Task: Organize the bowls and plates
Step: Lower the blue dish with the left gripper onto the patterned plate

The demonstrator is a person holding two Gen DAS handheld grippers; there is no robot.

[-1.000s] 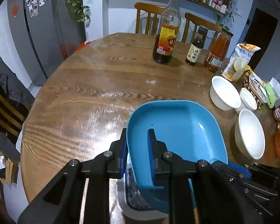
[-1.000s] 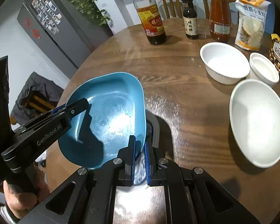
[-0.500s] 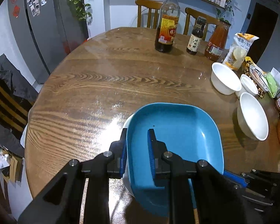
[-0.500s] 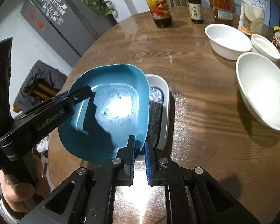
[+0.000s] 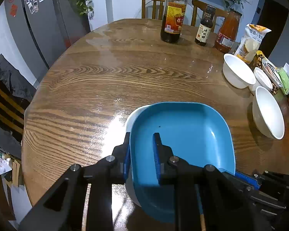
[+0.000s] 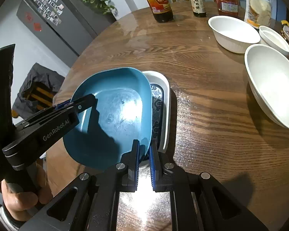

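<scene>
A blue square plate [image 5: 183,134] is held over a white patterned plate [image 6: 162,104] that lies on the round wooden table [image 5: 98,80]. My left gripper [image 5: 141,154] is shut on the blue plate's left rim. My right gripper [image 6: 144,152] is shut on its near right rim [image 6: 144,127]. The blue plate covers most of the white plate; only the white plate's left edge [image 5: 132,115] shows in the left wrist view. Three white bowls stand at the right: a large one [image 6: 273,84], a medium one [image 6: 233,32] and a small one [image 6: 273,38].
Two dark sauce bottles [image 5: 173,19] [image 5: 204,30], a red sauce bottle [image 5: 227,32] and a snack bag [image 5: 250,42] stand at the table's far side. Packets [image 5: 279,77] lie at the right edge. Chairs [image 5: 154,3] and a fridge [image 5: 40,19] stand beyond.
Both grippers have moved the blue plate over the white plate and lower. Much less of the white plate shows beside it now. Both grips are unchanged.
</scene>
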